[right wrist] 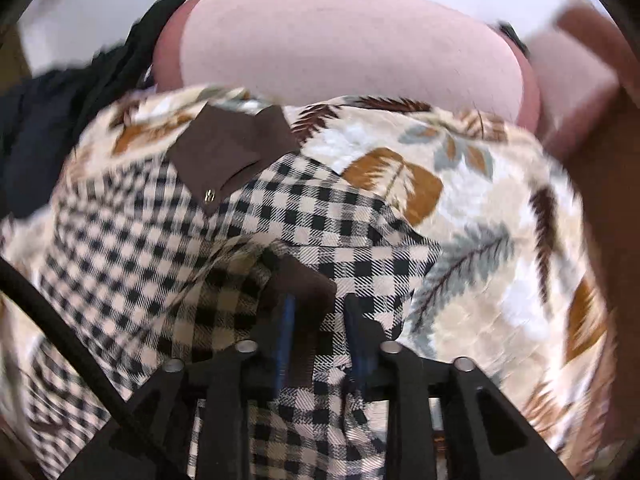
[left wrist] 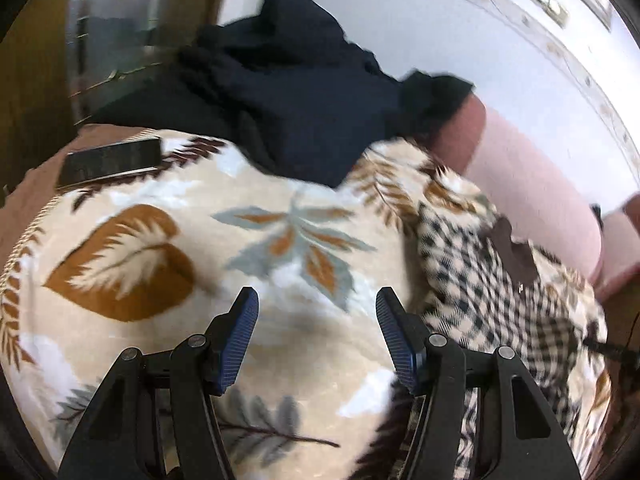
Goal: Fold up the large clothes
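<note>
A black-and-cream checked shirt [right wrist: 160, 240] with a brown collar [right wrist: 228, 152] lies rumpled on a leaf-patterned blanket [right wrist: 480, 240]. My right gripper [right wrist: 320, 300] points down onto it. Its jaws stand a little apart, with a brown cuff [right wrist: 308, 280] and checked cloth lying loose between them. In the left wrist view the same shirt [left wrist: 480, 292] lies to the right of my left gripper [left wrist: 317, 294], which hangs open over the bare blanket [left wrist: 200, 240] with nothing between its fingers.
A heap of dark navy clothes [left wrist: 300, 100] lies at the blanket's far side. Pink pillows [left wrist: 532, 188] line the white wall. A flat black device [left wrist: 112, 160] rests at the far left, near a mirrored wardrobe [left wrist: 100, 20]. A black cable [right wrist: 60, 320] crosses the lower left.
</note>
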Available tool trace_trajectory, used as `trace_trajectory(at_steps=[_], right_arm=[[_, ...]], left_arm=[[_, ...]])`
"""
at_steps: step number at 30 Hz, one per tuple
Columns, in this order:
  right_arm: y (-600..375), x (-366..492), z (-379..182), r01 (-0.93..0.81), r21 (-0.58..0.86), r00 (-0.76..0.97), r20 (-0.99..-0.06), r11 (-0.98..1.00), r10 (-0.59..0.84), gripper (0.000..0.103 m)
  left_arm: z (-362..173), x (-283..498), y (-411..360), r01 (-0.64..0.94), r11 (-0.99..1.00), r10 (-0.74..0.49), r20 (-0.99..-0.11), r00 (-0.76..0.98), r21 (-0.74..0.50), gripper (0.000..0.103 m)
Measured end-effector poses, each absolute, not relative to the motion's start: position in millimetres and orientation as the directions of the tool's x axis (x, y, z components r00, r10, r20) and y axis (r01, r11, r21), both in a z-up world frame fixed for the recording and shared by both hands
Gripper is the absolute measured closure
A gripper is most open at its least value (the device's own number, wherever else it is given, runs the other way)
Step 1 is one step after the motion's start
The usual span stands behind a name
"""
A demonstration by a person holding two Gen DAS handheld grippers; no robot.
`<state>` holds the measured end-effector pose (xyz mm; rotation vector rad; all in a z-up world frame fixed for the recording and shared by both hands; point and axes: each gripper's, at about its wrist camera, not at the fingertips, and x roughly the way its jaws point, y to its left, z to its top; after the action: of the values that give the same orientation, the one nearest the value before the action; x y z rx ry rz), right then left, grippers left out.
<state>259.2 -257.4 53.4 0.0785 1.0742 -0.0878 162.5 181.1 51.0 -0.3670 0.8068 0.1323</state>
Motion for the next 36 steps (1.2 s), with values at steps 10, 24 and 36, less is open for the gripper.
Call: trace_trajectory(at_steps=[10,24,36], right_arm=[[-199,279,8,-0.034,0.04,0.434,-0.899,0.999,0.051,0.07],[-254,212,21,0.179,-0.038,0.444,-0.889,0.983,-0.115,0.044],[-312,42,-9,0.315,0.325,0.469,-0.87,0.892,0.151,0.039]], left_arm=[[32,177,156,-0.213,0.945,-0.058,-0.764,0.643,-0.25,0.043],[31,163,143,-0.057,0.959,-0.188,-0.773,0.606,-0.278,0.041],[-17,123,103,0.118,0.912,-0.405,-0.821,0.401,-0.392,0.046]])
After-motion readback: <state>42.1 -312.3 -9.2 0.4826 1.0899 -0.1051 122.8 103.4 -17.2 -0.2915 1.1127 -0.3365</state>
